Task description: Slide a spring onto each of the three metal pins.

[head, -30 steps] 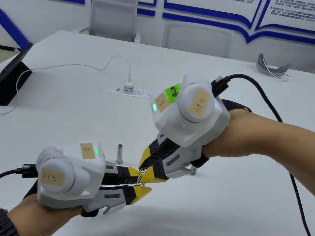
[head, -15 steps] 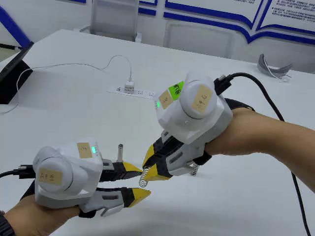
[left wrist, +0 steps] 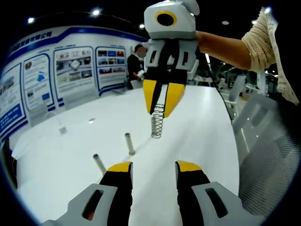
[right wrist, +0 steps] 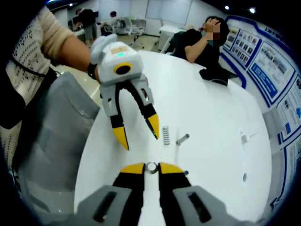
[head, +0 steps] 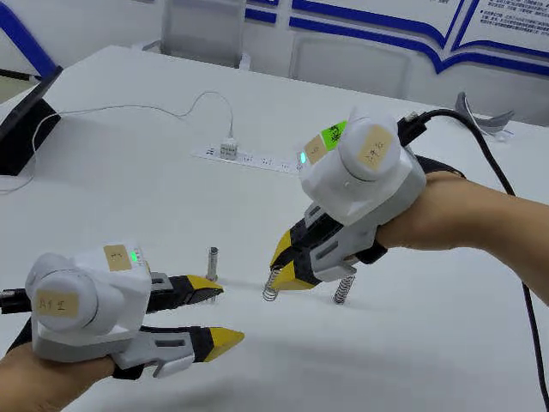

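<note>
Spring in right gripper, pin beside, power strip behind

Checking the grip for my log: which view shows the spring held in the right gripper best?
The left gripper view: the spring hangs full length from the right gripper. The head view shows its lower coils below the tips; the right gripper view shows it end-on, a ring.

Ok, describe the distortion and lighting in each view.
Head view: undistorted, even light, soft shadows on the white table. Left gripper view: fisheye bending, ceiling lamps glare, the coiled metal spring sharp. Right gripper view: fisheye curves the table edge.
</note>
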Tool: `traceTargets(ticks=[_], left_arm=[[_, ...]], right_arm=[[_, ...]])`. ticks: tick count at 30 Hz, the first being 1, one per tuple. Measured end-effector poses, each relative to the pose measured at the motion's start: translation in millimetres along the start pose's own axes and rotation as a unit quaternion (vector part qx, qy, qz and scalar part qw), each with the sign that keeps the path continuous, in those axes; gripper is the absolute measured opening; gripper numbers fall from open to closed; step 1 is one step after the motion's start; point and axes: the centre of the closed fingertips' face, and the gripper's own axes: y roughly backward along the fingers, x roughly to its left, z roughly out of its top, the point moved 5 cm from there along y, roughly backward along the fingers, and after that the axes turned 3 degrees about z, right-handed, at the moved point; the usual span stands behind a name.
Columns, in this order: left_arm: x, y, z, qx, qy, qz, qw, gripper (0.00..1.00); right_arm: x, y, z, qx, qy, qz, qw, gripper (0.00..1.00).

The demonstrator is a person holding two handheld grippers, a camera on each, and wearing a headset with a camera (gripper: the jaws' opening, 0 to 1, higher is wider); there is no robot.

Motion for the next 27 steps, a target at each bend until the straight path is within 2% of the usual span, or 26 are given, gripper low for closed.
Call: traceTargets(ticks=[13,27], left_arm=[[6.6,6.9,-4.3,-0.002,0.014,0.017,0.9998,0.41],[7.2,9.4,-8.8,-0.001,0.024,0.020,0.9995,0.43]], right_arm=[[-26.5,2.7,-18.8,0.006,-0.035,-0.019,0.9992,0.12],[-52.5,-4.0,-25.7,0.009,-0.064,-0.041,0.9971,0.12]])
